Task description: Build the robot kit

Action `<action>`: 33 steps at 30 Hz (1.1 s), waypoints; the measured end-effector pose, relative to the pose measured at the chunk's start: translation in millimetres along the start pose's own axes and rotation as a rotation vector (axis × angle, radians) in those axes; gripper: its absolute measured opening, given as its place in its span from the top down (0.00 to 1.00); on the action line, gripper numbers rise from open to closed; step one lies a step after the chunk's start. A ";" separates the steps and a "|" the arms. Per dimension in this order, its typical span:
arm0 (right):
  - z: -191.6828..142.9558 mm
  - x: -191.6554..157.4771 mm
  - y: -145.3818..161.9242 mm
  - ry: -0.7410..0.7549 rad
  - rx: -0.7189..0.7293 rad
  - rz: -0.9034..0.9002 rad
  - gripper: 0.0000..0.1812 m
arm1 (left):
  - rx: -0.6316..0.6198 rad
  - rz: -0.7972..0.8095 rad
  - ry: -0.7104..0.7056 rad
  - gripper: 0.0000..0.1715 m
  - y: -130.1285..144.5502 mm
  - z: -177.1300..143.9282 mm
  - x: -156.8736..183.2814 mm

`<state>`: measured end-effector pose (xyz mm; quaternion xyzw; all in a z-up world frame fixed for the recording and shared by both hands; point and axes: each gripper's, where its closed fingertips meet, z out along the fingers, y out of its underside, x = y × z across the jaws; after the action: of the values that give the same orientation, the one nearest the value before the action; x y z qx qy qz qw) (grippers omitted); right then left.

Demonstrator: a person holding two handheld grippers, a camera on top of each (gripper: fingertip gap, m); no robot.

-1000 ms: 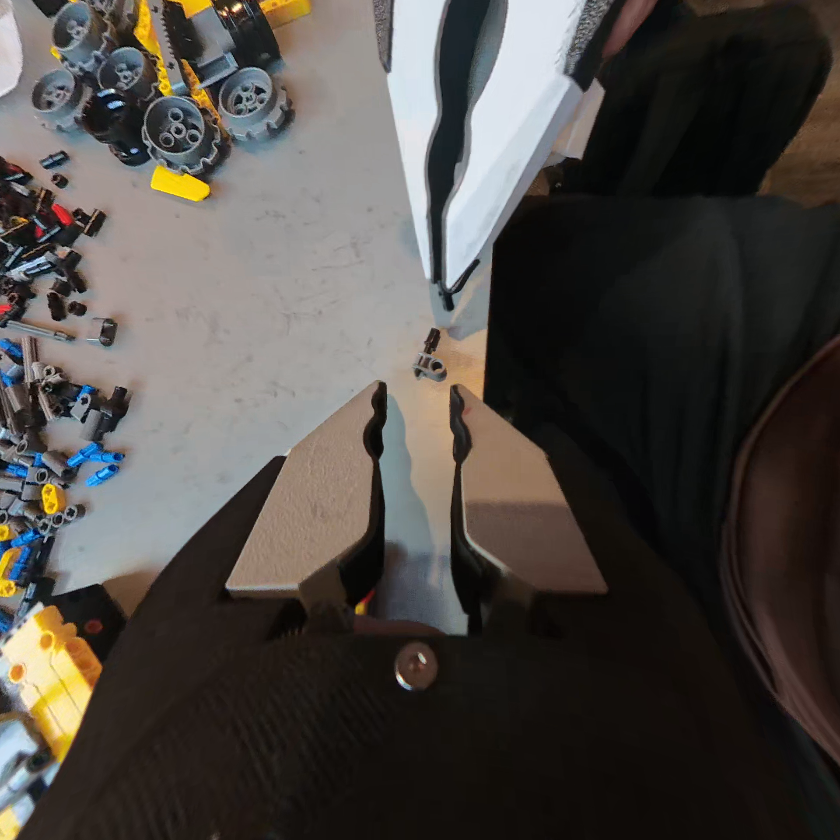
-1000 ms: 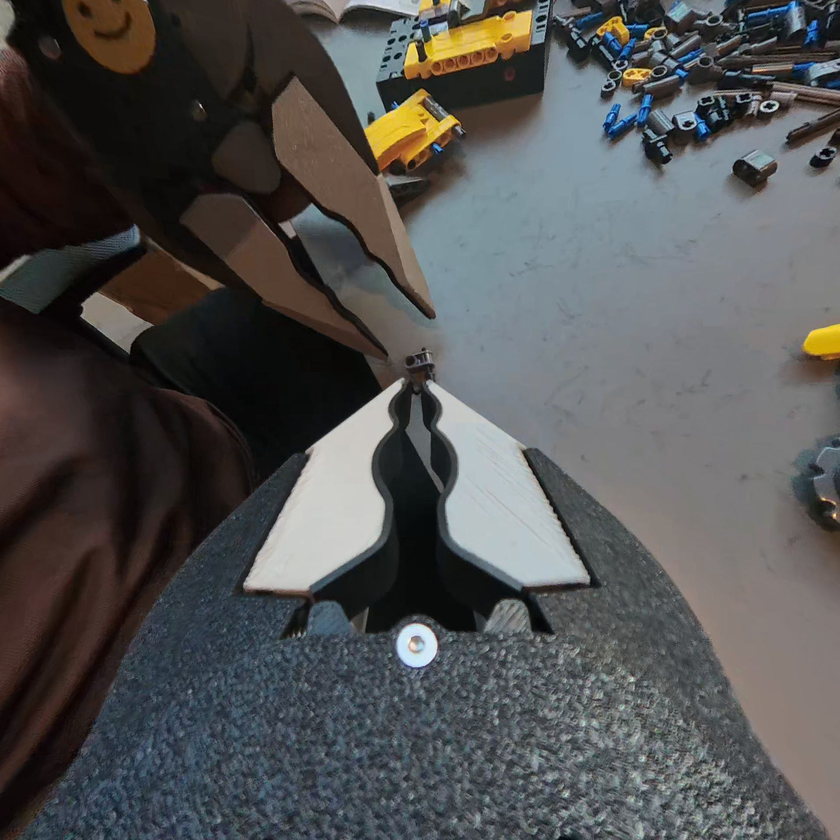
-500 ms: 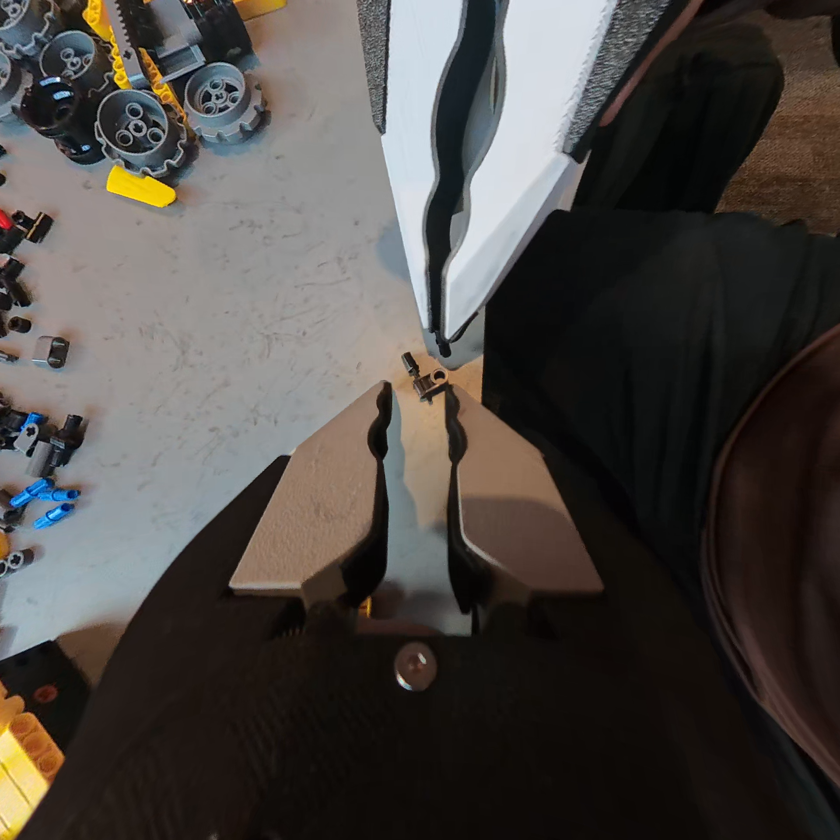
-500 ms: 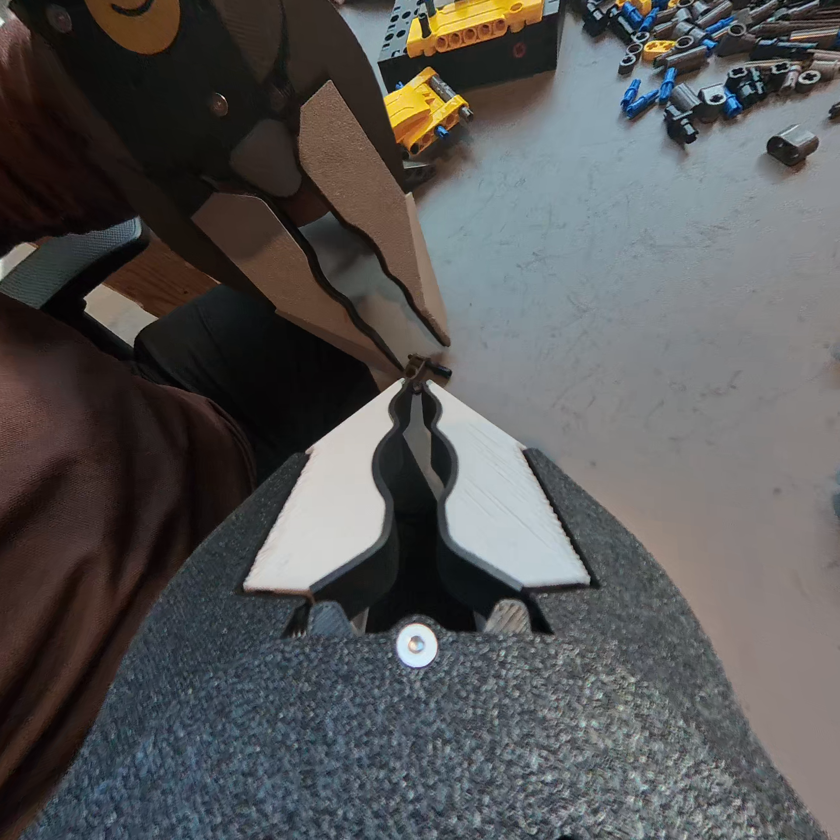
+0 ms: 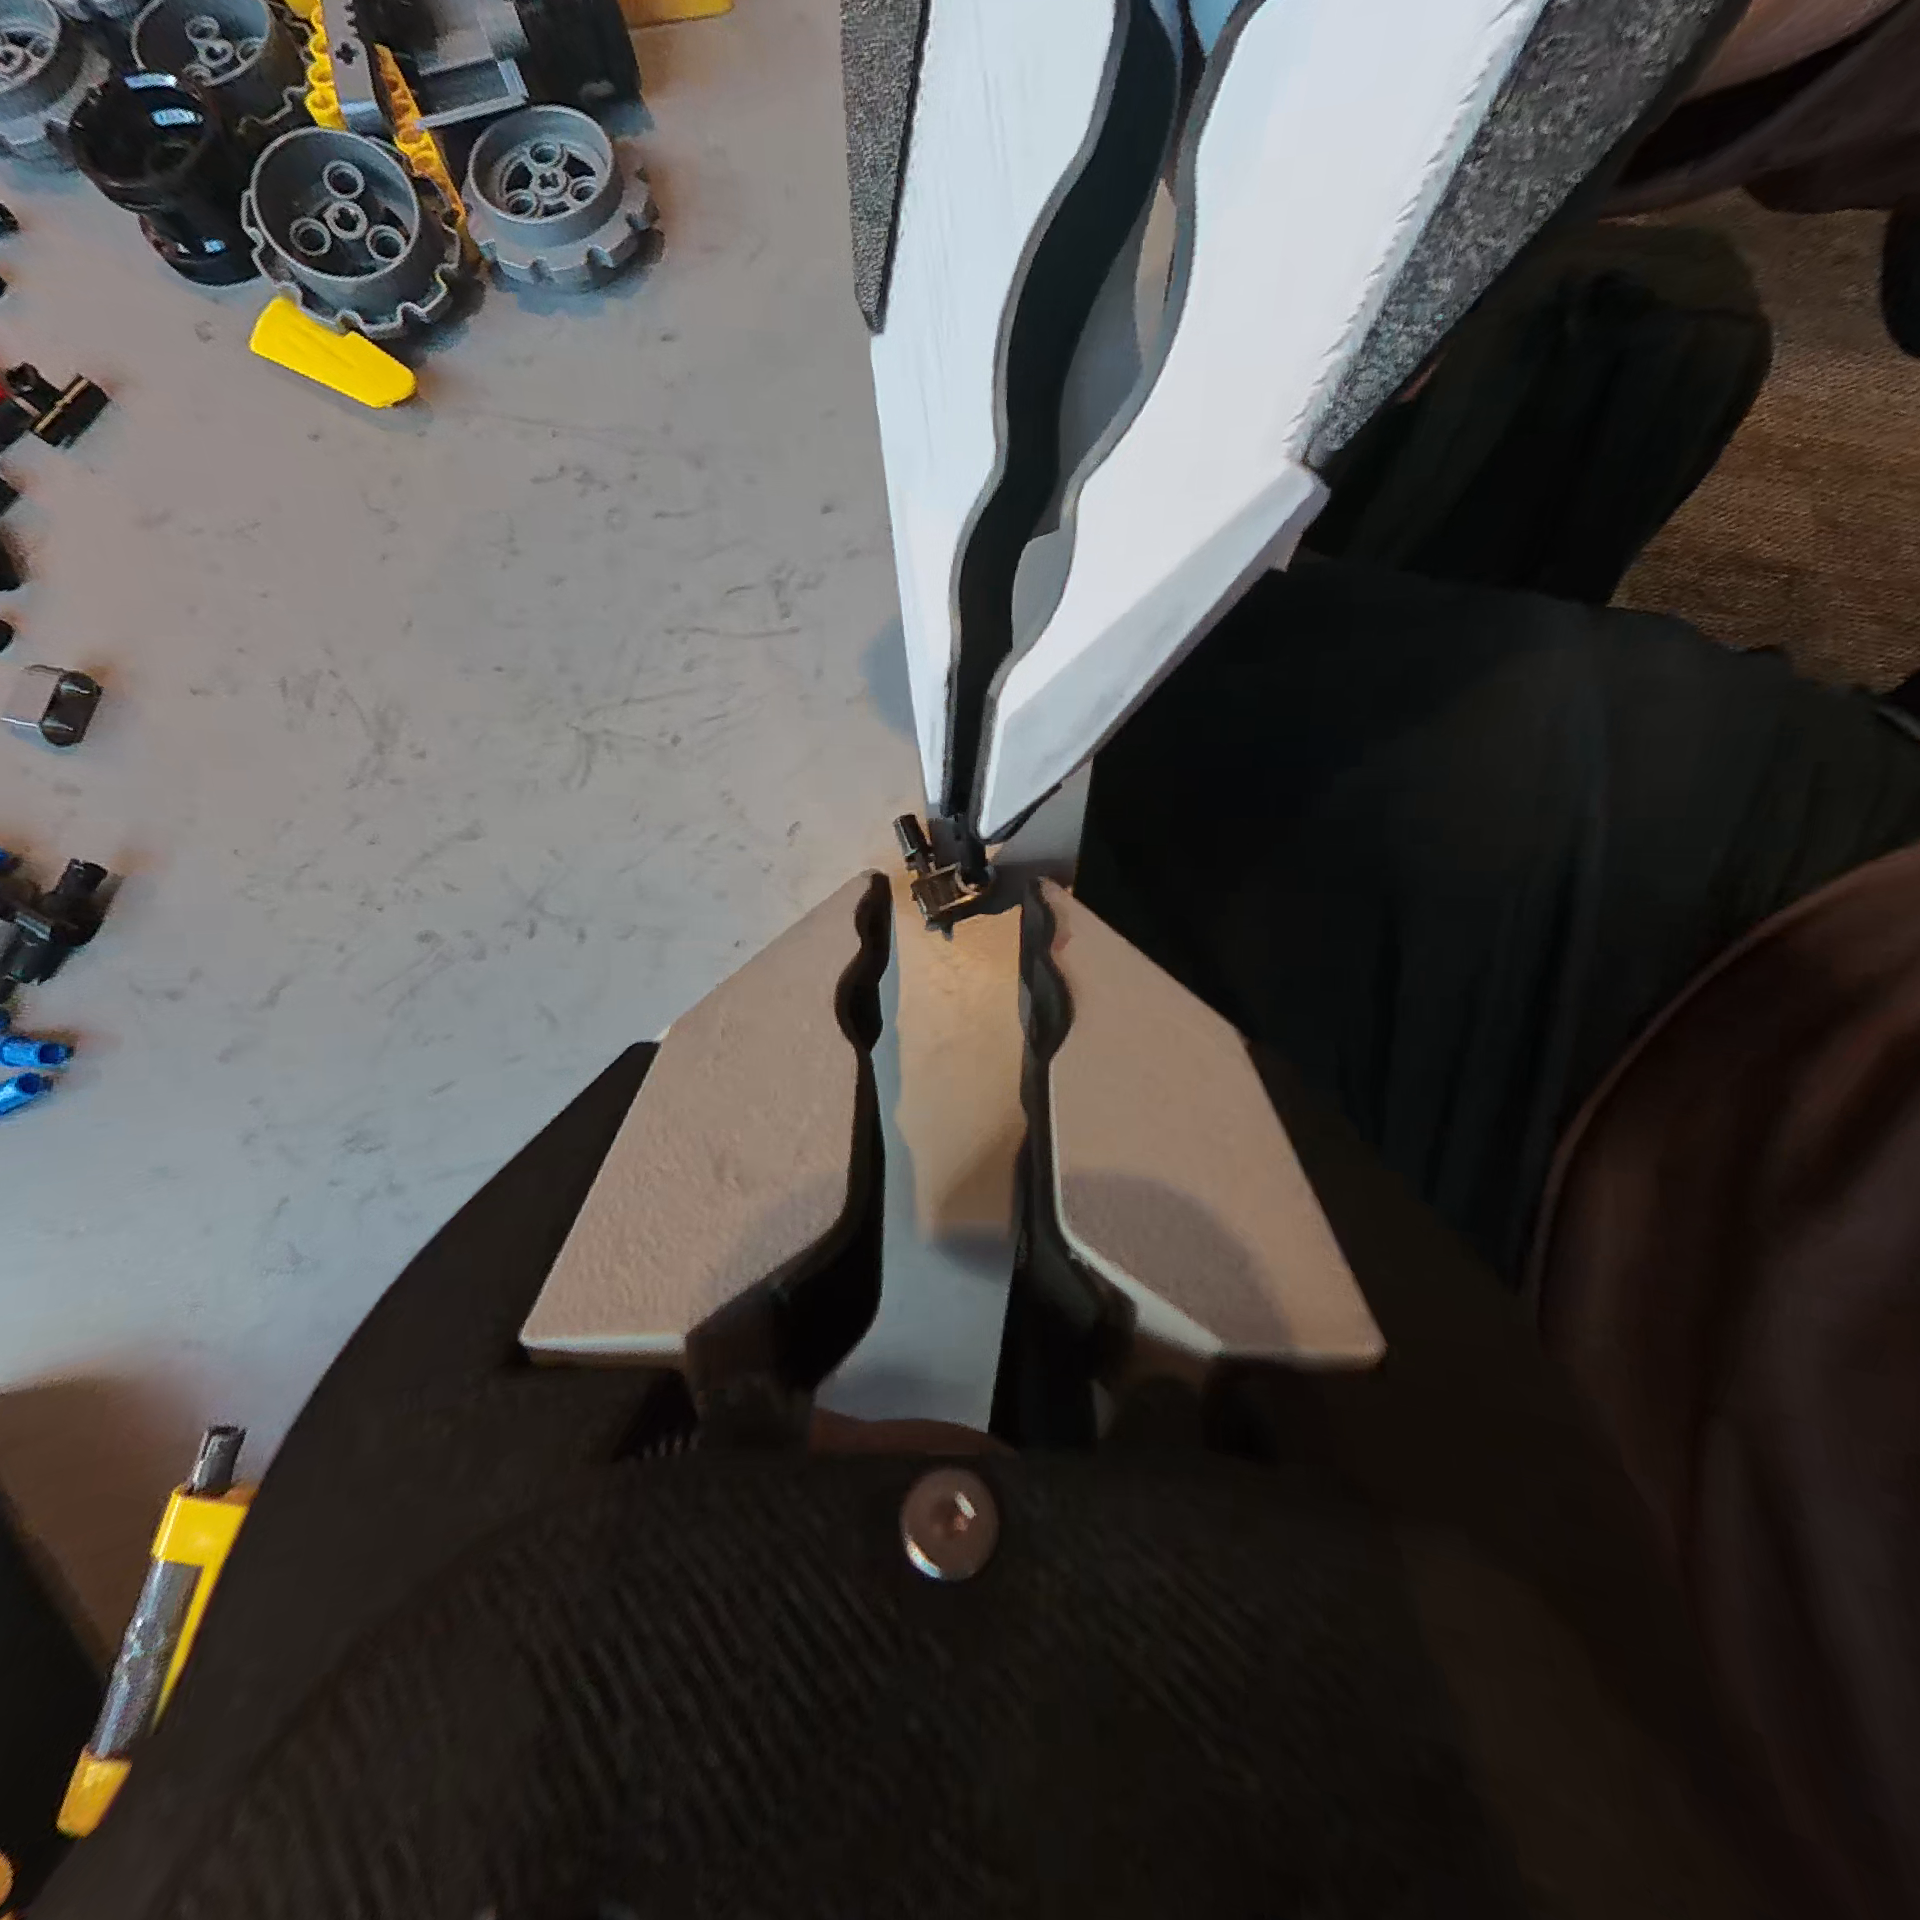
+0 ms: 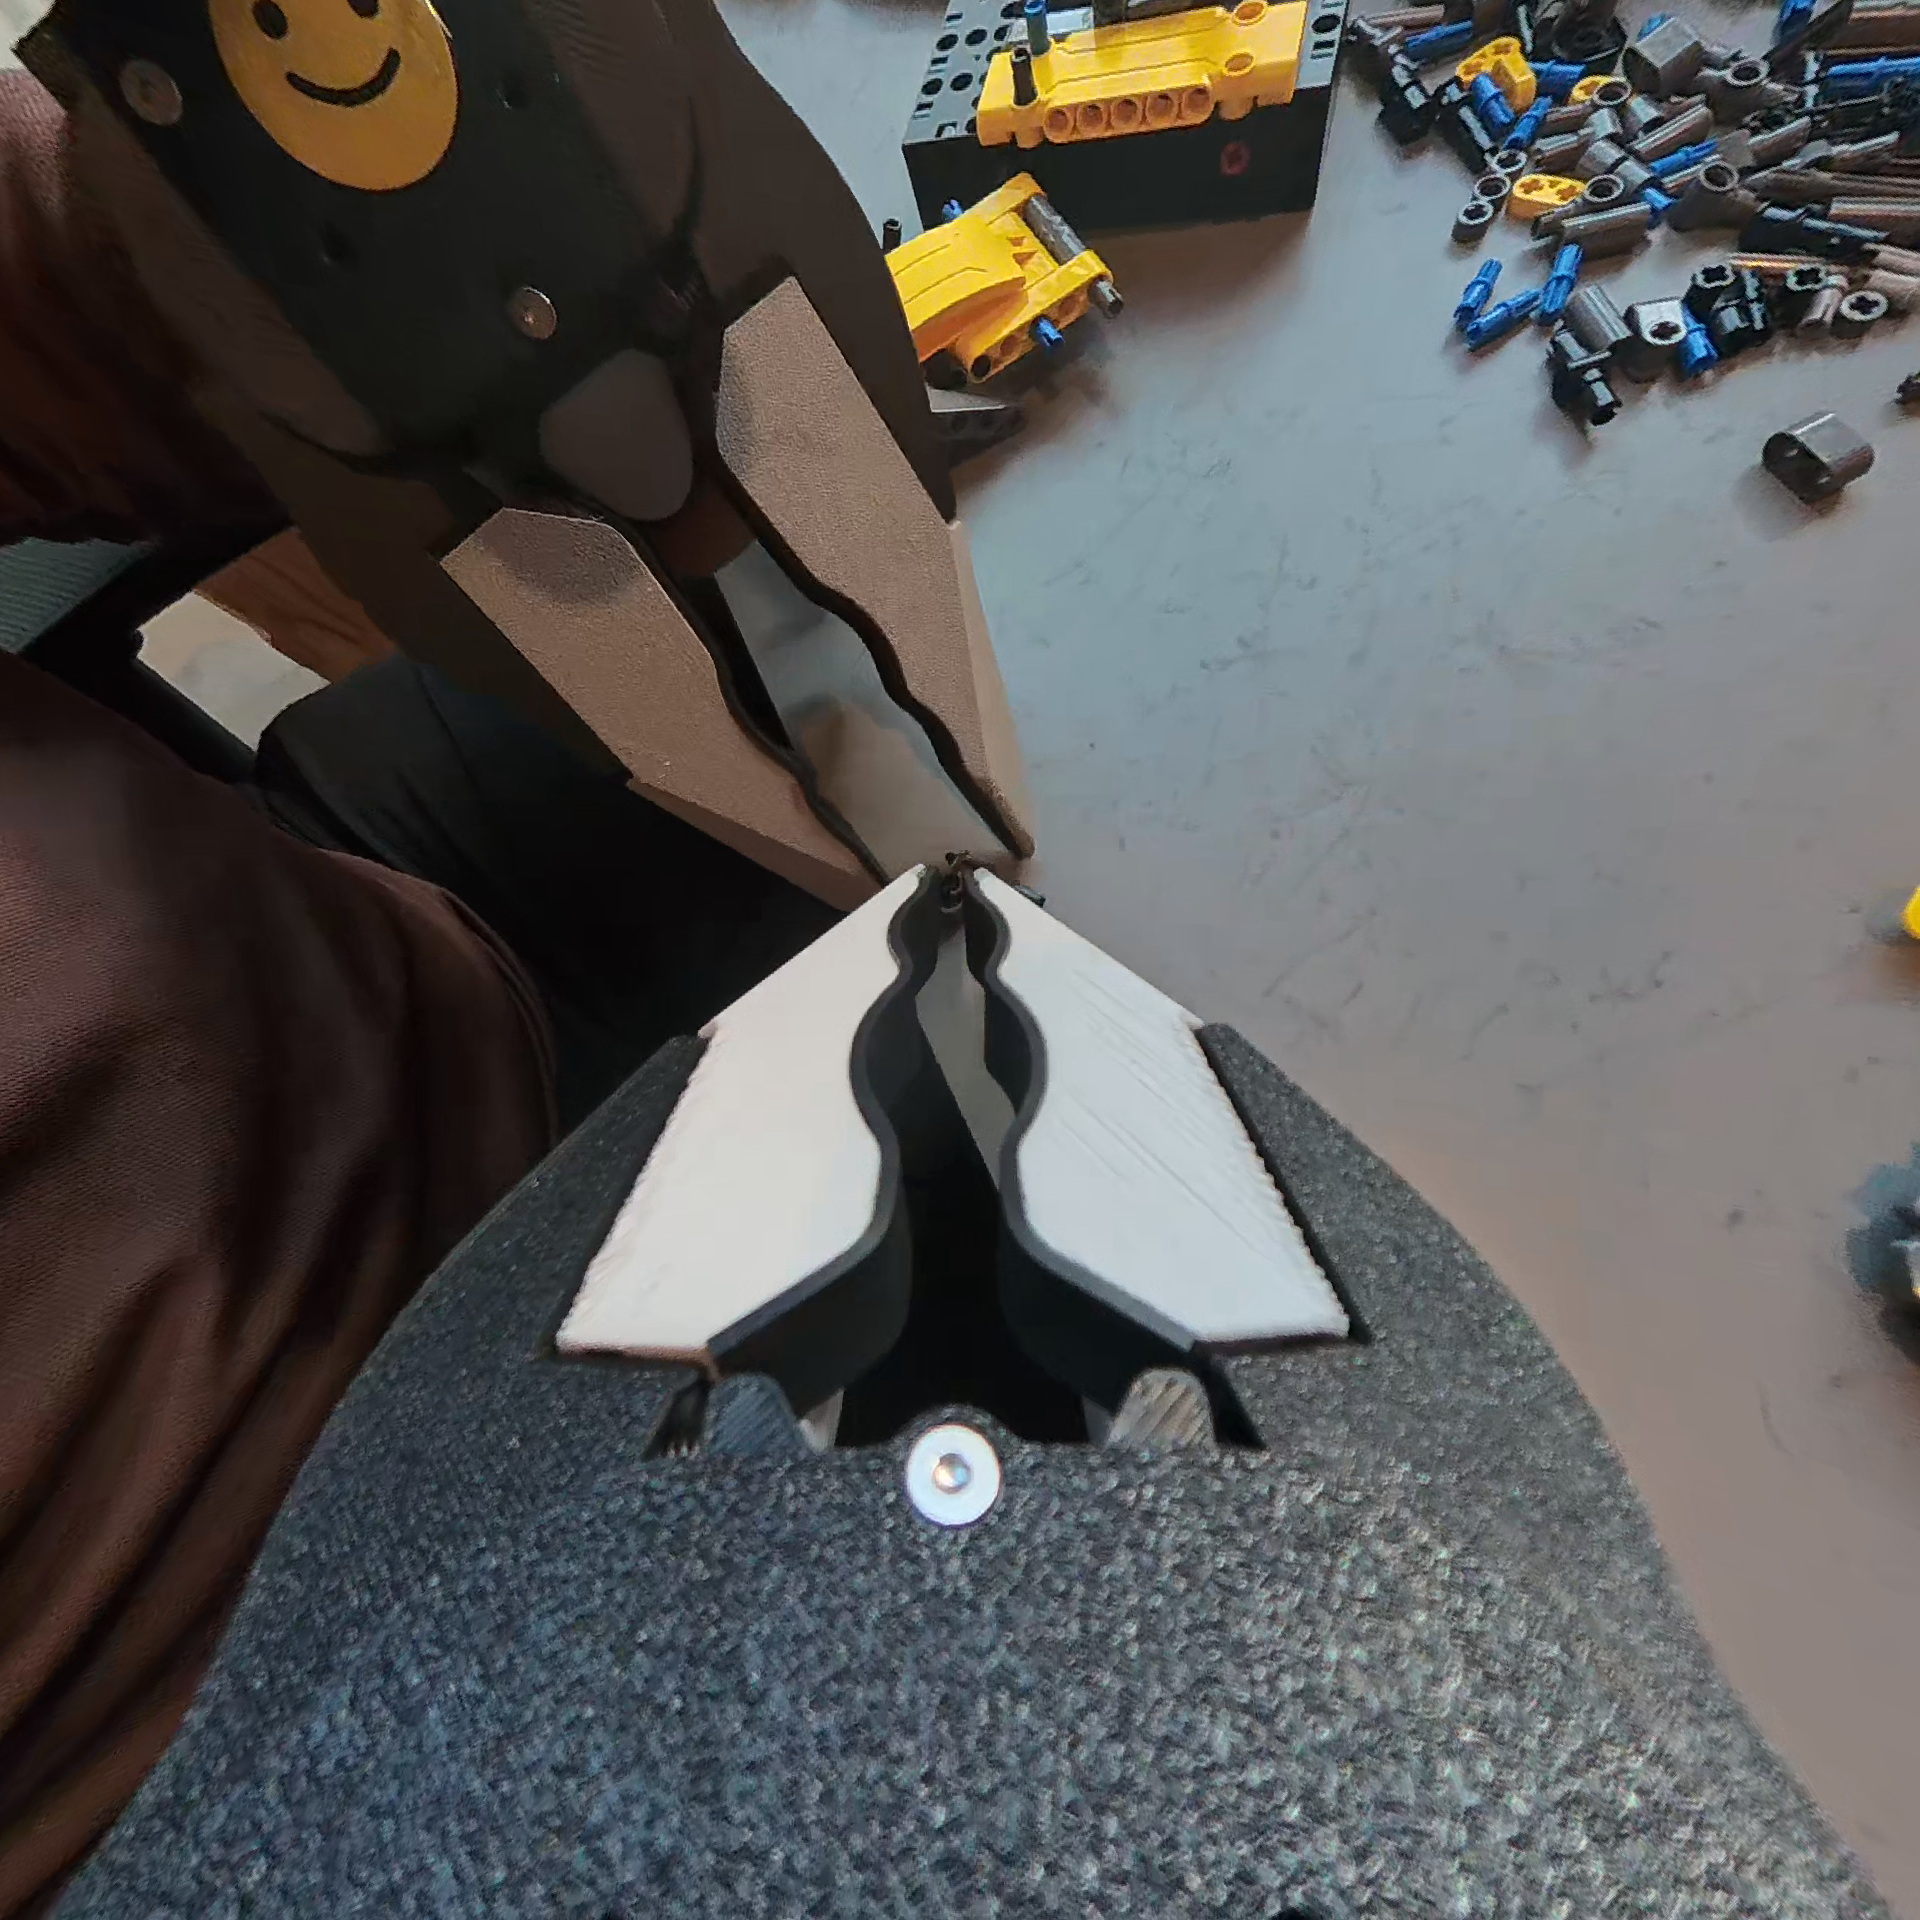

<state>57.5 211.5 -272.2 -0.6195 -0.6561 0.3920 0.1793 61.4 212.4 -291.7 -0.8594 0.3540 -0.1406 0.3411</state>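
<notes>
The right gripper (image 6: 948, 883) has its white fingers pinched together at the tips on a small dark connector (image 5: 940, 871). In the left wrist view the piece sticks out below those tips, a stubby pin to one side and a grey eyelet hanging lowest. In the right wrist view only a sliver of it shows between the tips.

The left gripper (image 5: 956, 899) faces it tip to tip. Its grey fingers stand apart with a clear gap, and nothing is between them. The connector hangs just at the mouth of that gap, between the two tips and seemingly not yet touched by either; the pictures cannot settle contact.

So the piece is up off the table (image 5: 499, 665) and gripped on one side only, over the near edge, with a person's dark clothing below.

Farther out the table carries loose parts. Grey wheels (image 5: 353, 223) and a yellow wedge (image 5: 327, 353) lie far to the left in the left wrist view. In the right wrist view a yellow assembly (image 6: 997, 275) sits before a black block (image 6: 1122, 156), beside a scatter of blue and grey pins (image 6: 1662, 187). All lie well apart from both grippers.
</notes>
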 end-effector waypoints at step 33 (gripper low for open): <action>4.3 -5.5 4.6 -0.065 -0.246 -0.462 1.00 | 0.046 0.098 0.051 0.93 -0.9 1.4 1.8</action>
<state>58.4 204.6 -276.9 -0.4574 -0.8283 0.2777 0.1664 63.8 212.3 -292.1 -0.8291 0.4007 -0.1539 0.3582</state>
